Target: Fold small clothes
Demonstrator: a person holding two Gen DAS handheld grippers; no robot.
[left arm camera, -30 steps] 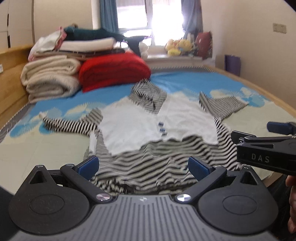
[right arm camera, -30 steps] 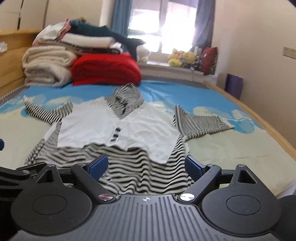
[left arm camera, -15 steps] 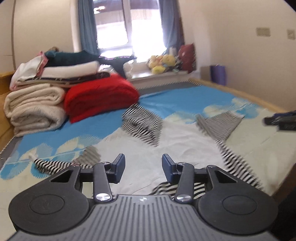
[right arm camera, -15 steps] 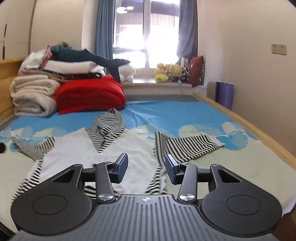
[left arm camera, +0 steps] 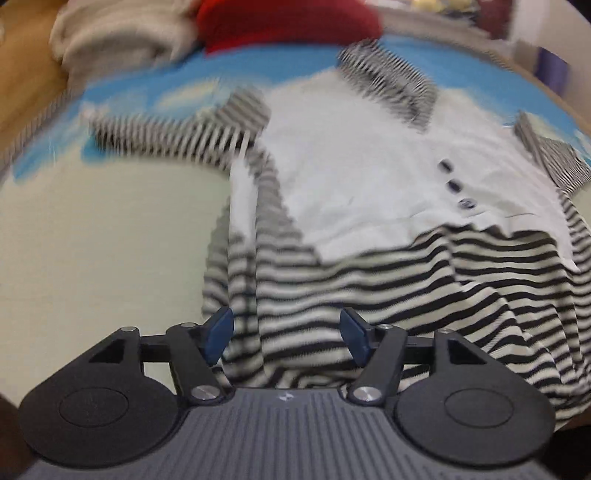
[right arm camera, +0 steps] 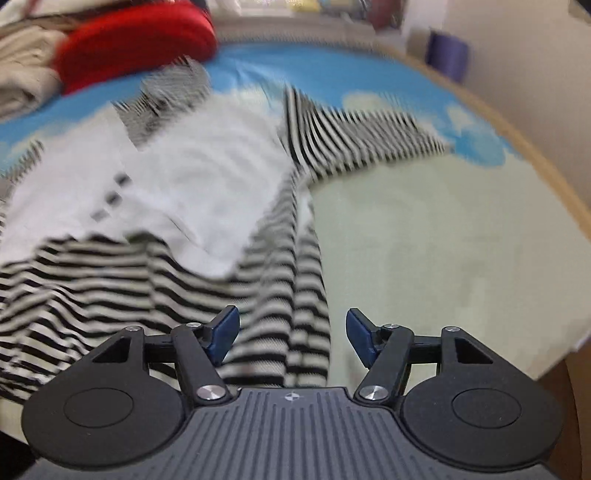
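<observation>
A small striped garment (left arm camera: pixel 369 280) with a white front panel (left arm camera: pixel 354 177) lies spread flat on the bed (left arm camera: pixel 103 236), sleeves out to either side and its hem towards the near edge. The left gripper (left arm camera: pixel 286 330) hangs tilted down over the hem's left corner; its jaws have just been opening and stand spread, the striped cloth showing between the blue pads (left arm camera: pixel 218 330) but not pinched by them. The right gripper (right arm camera: pixel 291 334) is angled down over the hem's right edge, jaws likewise just opening and apart, with a fold of stripes between them, unpressed. Three dark buttons (left arm camera: pixel 454 184) run down the white panel. At the head of the bed (all rather blurred) sit a red blanket (left arm camera: pixel 288 18) and some cream bedding (left arm camera: pixel 118 44).
</observation>
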